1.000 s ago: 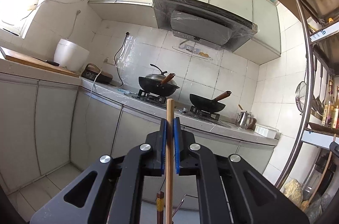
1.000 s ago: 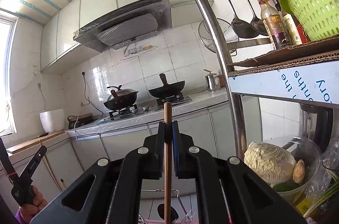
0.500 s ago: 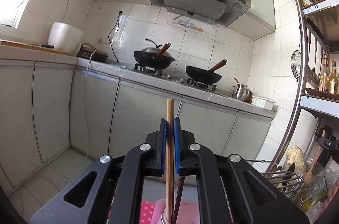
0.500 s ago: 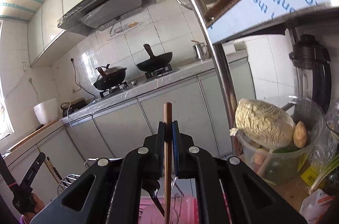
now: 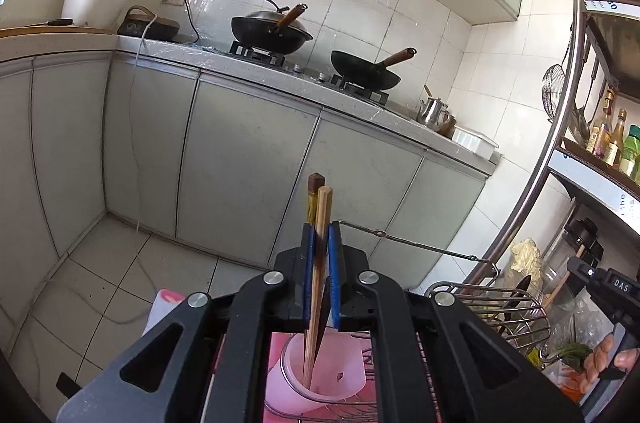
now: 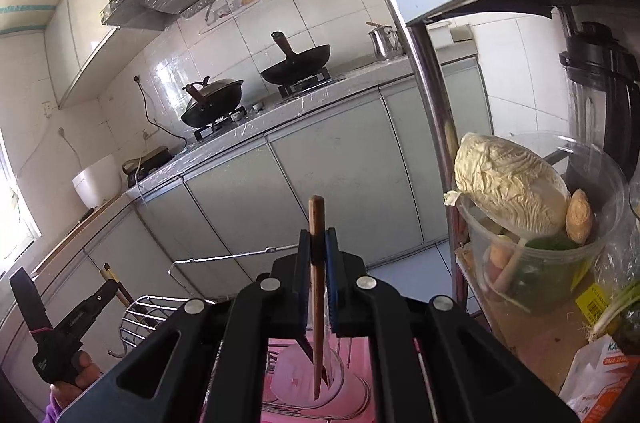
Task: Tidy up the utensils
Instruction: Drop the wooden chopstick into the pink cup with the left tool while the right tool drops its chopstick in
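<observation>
My left gripper [image 5: 320, 235] is shut on a light wooden chopstick [image 5: 319, 263] that stands upright. Its lower tip reaches into a pink utensil cup [image 5: 320, 383] below. A darker chopstick [image 5: 313, 195] stands just behind it. My right gripper [image 6: 316, 243] is shut on a brown wooden chopstick [image 6: 317, 283], also upright, with its tip over a clear and pink cup [image 6: 308, 371]. A dark knife blade [image 6: 306, 343] stands in that cup.
A wire dish rack [image 5: 504, 307] sits to the right of the pink cup. A steel shelf post [image 6: 424, 71] stands close on the right, with a tub of cabbage [image 6: 516, 187] behind it. Grey cabinets and a counter with two woks [image 5: 364, 71] lie ahead.
Both grippers have tilted downward and lowered with their chopsticks. The cups and rack have come into view below, and the chopstick tips now reach the cups.
</observation>
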Demonstrator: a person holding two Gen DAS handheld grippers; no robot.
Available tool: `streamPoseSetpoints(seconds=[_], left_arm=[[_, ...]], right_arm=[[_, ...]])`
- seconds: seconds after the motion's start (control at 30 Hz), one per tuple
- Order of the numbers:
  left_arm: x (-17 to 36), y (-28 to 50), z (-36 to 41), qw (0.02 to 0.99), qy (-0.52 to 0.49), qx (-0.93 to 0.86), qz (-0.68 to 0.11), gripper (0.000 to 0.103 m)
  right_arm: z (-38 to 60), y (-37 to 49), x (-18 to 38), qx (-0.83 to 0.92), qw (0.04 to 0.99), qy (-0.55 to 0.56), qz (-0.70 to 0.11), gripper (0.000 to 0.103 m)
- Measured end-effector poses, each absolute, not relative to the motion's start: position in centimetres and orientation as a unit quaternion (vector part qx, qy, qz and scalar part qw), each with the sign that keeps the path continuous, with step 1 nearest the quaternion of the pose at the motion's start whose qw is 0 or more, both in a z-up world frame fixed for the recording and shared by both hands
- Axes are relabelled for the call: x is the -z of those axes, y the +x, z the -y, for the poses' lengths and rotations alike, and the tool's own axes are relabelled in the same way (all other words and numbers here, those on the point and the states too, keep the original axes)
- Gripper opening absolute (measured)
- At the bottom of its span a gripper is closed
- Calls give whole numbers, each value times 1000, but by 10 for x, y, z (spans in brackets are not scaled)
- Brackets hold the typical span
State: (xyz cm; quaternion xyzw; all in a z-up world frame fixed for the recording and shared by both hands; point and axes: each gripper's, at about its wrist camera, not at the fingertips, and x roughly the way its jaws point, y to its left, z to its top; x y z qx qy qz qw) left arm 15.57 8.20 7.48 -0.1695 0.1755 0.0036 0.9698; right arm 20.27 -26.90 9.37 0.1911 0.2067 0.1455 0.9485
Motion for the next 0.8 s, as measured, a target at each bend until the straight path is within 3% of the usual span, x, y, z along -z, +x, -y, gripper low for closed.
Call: streamPoseSetpoints(seconds=[0.27, 0.57, 0.7, 0.77, 0.8], left_arm=[[-78, 170, -81, 969, -138, 13, -205, 6], [-64, 174, -68, 964, -123, 21, -235, 8], [-64, 175, -79, 956, -156, 32, -248, 32], [-68, 173, -85, 953, -175, 37, -246, 40], [-70, 171, -88, 952, -181, 38, -245, 41]], right_arm=[[257, 213, -120, -150, 948, 125, -251, 6], [247, 212, -74, -154, 934, 141, -289, 7], [245, 214, -63, -158, 927, 144, -308, 18], [247, 214, -59, -161, 922, 154, -316, 32], [249, 213, -59, -162, 922, 159, -315, 33]])
